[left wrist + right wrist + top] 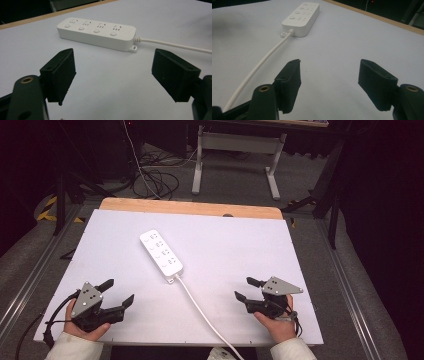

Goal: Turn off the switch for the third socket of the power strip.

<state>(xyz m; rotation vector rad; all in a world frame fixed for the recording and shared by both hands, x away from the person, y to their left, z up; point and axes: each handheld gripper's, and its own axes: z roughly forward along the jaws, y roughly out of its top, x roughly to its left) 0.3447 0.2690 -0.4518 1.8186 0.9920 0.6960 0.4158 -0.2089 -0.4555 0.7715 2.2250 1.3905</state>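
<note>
Both grippers, left (119,293) and right (241,288), gape near power strip (161,252)

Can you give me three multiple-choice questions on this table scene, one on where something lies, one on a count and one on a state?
1. Where does the power strip lie on the white table?
A. between the two grippers, farther from the person
B. under the right gripper
C. off the table, on the floor

2. How many round buttons does the strip carry?
A. two
B. four
C. six

3. How do the jaws of the left gripper stand?
A. shut on the cable
B. shut on the strip
C. open, holding nothing

Answers: 1 A, the high view shows it mid-table beyond both hands. 2 B, the left gripper view shows four in a row. 3 C, bare table shows between them.
</note>
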